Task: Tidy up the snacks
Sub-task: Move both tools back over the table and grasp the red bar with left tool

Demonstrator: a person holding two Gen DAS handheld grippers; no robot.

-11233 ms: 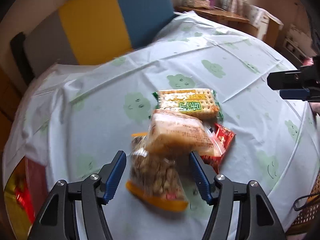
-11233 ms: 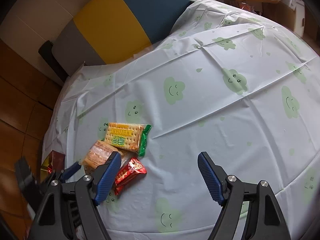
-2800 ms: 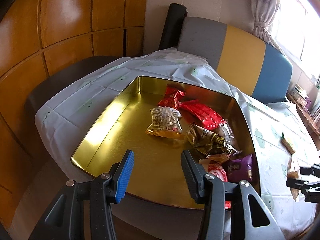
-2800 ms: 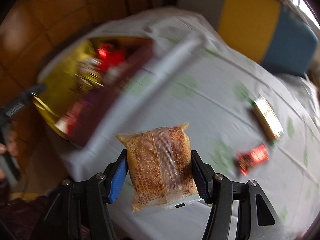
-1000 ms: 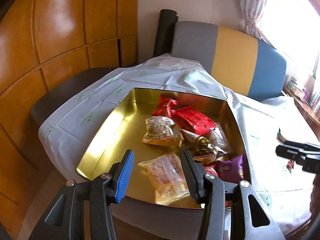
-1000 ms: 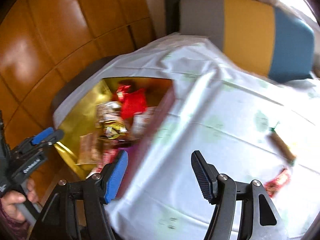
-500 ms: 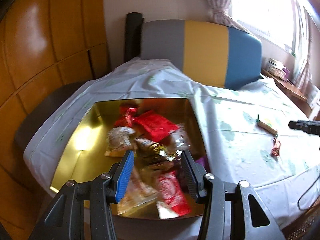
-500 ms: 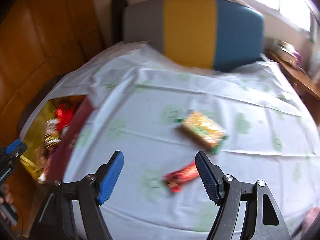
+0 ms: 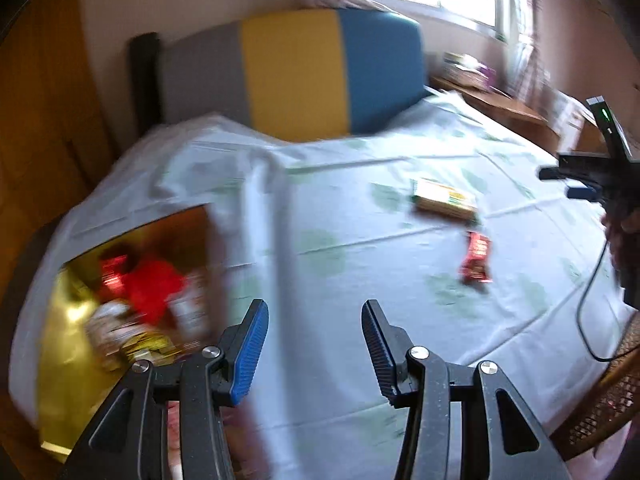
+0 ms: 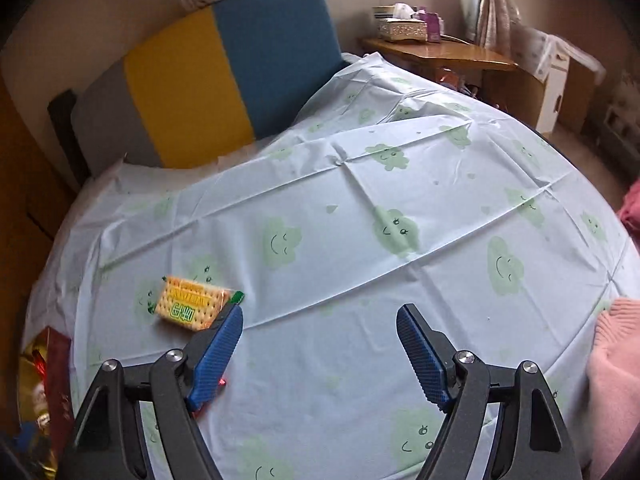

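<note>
A yellow cracker pack (image 10: pixel 188 307) lies on the cloud-print tablecloth just beyond my right gripper's left finger; it also shows in the left wrist view (image 9: pixel 444 200). A small red snack bar (image 9: pixel 476 258) lies near it; the right wrist view shows only a red sliver (image 10: pixel 221 381) behind the left finger. The gold tin (image 9: pixel 60 344) holds several snack packs at the table's left end. My left gripper (image 9: pixel 314 346) is open and empty over the cloth beside the tin. My right gripper (image 10: pixel 320 354) is open and empty; it shows at the right edge of the left wrist view (image 9: pixel 576 182).
A grey, yellow and blue chair back (image 10: pixel 208 68) stands behind the table. A wooden side table (image 10: pixel 436 54) with boxes is at the back right. A pink sleeve (image 10: pixel 616 368) is at the right edge. A black cable (image 9: pixel 592 304) hangs off the table's right side.
Both grippers swung right, away from the tin toward the loose snacks. The right gripper dropped its brown pack into the tin earlier and now sits close to the cracker pack.
</note>
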